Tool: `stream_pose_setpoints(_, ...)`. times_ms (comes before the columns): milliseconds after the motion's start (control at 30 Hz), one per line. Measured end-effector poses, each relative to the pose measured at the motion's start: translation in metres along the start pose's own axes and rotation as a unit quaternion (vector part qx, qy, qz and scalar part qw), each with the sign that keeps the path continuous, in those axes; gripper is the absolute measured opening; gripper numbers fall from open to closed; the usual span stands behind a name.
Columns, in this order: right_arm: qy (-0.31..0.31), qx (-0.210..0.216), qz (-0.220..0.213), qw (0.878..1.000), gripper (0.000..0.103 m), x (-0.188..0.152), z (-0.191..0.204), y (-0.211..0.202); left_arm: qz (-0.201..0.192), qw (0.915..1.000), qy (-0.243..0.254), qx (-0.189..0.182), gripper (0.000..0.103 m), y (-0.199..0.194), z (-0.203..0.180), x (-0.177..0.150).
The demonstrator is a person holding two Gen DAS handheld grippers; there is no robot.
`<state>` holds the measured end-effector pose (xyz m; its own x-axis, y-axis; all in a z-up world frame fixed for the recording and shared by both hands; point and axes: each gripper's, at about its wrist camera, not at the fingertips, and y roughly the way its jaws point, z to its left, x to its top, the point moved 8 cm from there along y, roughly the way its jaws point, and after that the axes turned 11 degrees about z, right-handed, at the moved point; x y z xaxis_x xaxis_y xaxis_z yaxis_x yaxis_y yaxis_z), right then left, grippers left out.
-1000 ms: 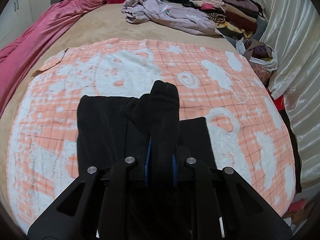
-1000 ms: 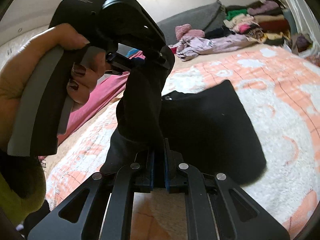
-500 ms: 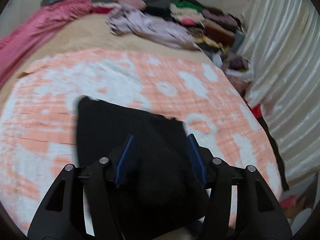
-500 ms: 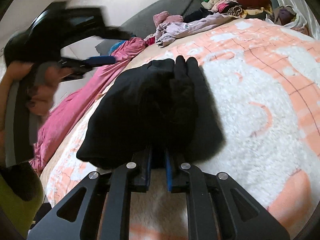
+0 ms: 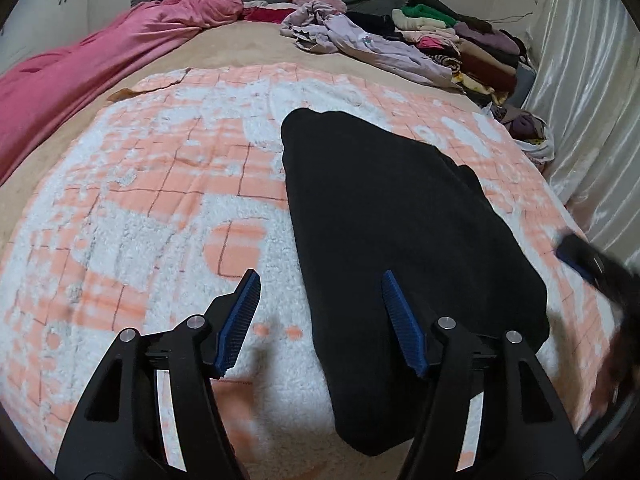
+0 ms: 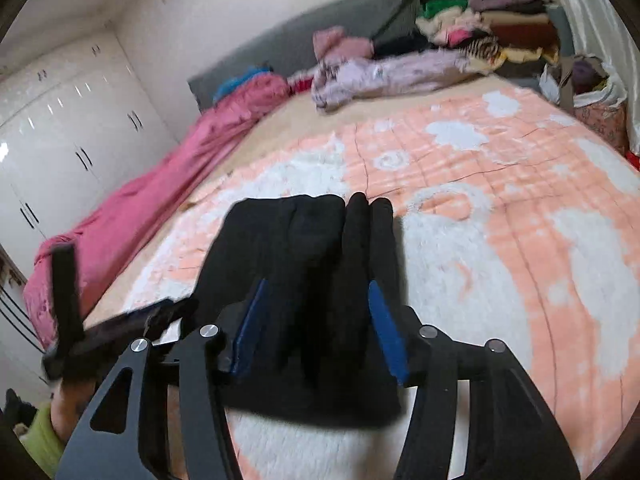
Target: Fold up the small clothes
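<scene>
While the black garment [image 5: 400, 216] lies flat and folded on the orange and white blanket [image 5: 160, 200], both tools sit over its near end. It lies nearer the right edge of the blanket than the left one. The left gripper [image 5: 320, 320] is spread wide and holds nothing. One blue pad [image 5: 240, 320] is over bare blanket and the other is over the near left side of the cloth. The right gripper [image 6: 314, 328] is spread wide too. The cloth [image 6: 304, 280] shows between its fingers, but this view is blurry, so I cannot tell if they touch it. In the right wrist view the left tool is a dark blur by the near left edge of the blanket. A pink quilt [image 5: 80, 76] runs along the left edge of the bed. A lilac garment [image 5: 372, 48] and a stack of folded clothes [image 5: 472, 48] sit at the far right corner.
</scene>
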<state>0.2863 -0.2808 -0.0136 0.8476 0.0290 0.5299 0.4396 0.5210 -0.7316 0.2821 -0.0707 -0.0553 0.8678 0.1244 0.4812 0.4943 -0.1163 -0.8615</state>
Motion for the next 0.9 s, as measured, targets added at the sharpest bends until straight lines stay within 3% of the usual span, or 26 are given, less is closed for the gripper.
stream_pose_setpoints(133,0.024,0.001,0.045,0.999,0.055,0.027,-0.016,0.040,-0.006,0.9997,0.017,0.018,0.055,0.000,-0.002,0.000)
stream_pose_setpoints(367,0.054,0.026,0.092,0.994,0.055,0.039,-0.023,0.078,-0.004,0.9999,0.012,0.003,0.055,0.004,0.000,-0.004)
stream_pose_setpoints(500,0.069,0.075,0.096,0.990,0.043,0.038,-0.018,0.081,-0.002,0.9999,0.011,-0.005,0.055,0.004,0.001,-0.005)
stream_pose_setpoints(567,0.065,0.093,0.098,0.989,0.043,0.037,-0.011,0.082,-0.002,0.9999,0.011,-0.005,0.055,0.003,0.001,-0.004)
stream_pose_setpoints(633,0.049,0.081,0.100,0.990,0.037,0.036,-0.005,0.083,-0.002,0.9999,0.011,-0.003,0.055,0.004,0.001,-0.005)
stream_pose_setpoints(700,0.008,0.042,0.092,0.995,0.014,0.035,0.000,0.082,-0.002,0.9999,0.012,-0.002,0.055,0.003,0.000,-0.005)
stream_pose_setpoints(900,-0.018,0.028,0.049,0.998,0.010,0.040,0.002,0.049,-0.001,0.9996,0.024,-0.012,0.055,-0.004,-0.010,-0.006)
